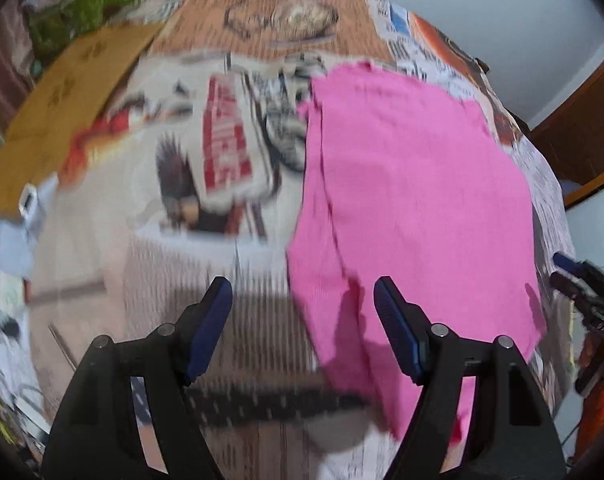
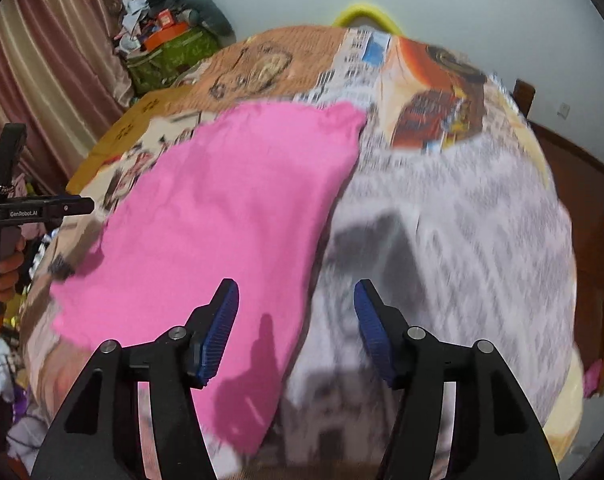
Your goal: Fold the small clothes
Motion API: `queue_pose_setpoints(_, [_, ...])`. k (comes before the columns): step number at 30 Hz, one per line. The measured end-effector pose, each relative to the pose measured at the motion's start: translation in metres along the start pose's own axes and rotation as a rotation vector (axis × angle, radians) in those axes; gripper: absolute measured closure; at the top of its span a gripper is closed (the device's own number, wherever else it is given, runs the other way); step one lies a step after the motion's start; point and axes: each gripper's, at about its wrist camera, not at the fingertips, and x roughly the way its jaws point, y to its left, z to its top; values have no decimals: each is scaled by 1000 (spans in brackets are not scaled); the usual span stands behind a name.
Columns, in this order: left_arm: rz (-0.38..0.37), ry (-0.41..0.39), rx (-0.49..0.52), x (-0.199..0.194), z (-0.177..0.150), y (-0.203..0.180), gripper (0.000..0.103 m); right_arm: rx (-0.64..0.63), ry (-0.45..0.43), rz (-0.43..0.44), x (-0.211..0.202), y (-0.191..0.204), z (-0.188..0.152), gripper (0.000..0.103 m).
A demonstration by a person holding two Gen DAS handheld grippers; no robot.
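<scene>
Both grippers hovered, jaws apart, over a pink cloth on a newspaper-covered table.

The pink cloth (image 1: pixel 406 216) lay flat on the newspaper (image 1: pixel 150 280), at one o'clock from the left gripper (image 1: pixel 302 332) and eleven o'clock from the right gripper (image 2: pixel 296 332). Neither gripper held anything, and both views were motion-blurred.

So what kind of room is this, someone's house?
Most likely a lived-in home, not a lab. A pink garment lies on a table under a printed cloth, striped curtains hang at the left, and a heap of household clutter sits in the corner against the wall.
</scene>
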Motion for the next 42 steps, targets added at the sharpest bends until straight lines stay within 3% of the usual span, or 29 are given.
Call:
queue_pose_setpoints(6, [-134,77,-69,8,-34,7,30,48,80,33,14,2,-36,47])
queue_pose_setpoints(14, [-131,61,17,3,-57,-26,30,58,63,71,18,12,-46,47])
queue_pose_setpoints(17, [-92,37,61,4,-62,-40,32,33,65,88,19,18,-46,61])
queue_pose_setpoints(20, [-110,27,61,4,-63,-47,46,30,71,118,21,22,-49,77])
queue_pose_setpoints(22, [-136,31,62,4,-63,-50,64,23,72,136,23,26,-48,92])
queue_pose_setpoints(24, [-167,39,62,3,-63,-53,82,19,69,134,23,29,-49,95])
queue_pose_setpoints(27, [-160,33,97,-1,-64,-62,95,1,51,130,20,32,-49,96])
queue_pose_setpoints(34, [-84,-53,155,-22,-56,-69,97,-34,-38,114,-5,31,-41,97])
queue_pose_setpoints(42, [-56,-208,182,-63,-19,-75,97,-46,-171,109,-32,34,-13,97])
